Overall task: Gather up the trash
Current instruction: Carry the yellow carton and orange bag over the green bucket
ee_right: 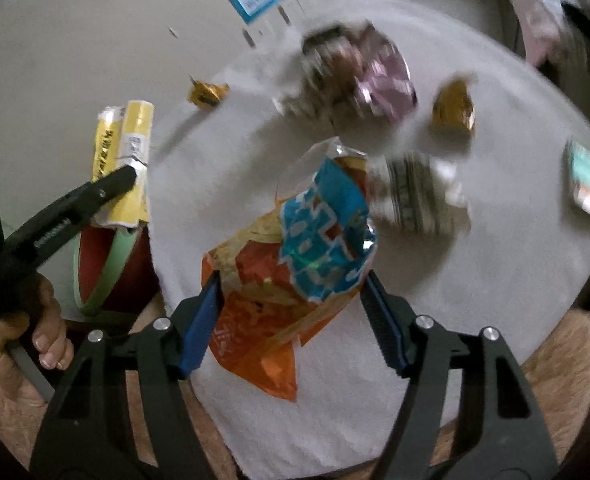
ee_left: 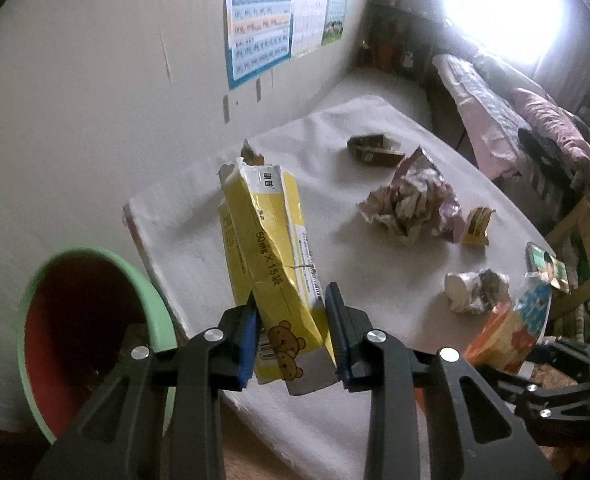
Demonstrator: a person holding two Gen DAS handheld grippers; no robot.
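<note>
A pale wall (ee_left: 95, 80) with a printed chart poster (ee_left: 259, 28) backs a counter (ee_left: 335, 272) spread with a white cloth; a bed (ee_left: 515, 120) with pink bedding lies under a glaring window (ee_left: 507, 4). A round bin (ee_left: 91, 340), green-rimmed and red inside, sits tilted beside the counter's left edge. Scattered on the cloth are a crumpled foil wrapper (ee_left: 411, 204), a wadded white paper ball (ee_left: 475, 290) and a small gold wrapper (ee_left: 477, 226). The left claw (ee_left: 293, 336) is clenched on a torn yellow carton (ee_left: 271, 256), which is lifted above the cloth near the bin. The right claw (ee_right: 291, 316) stands partly open around an orange and blue snack bag (ee_right: 295, 264); whether its pads press on the bag I cannot tell.
</note>
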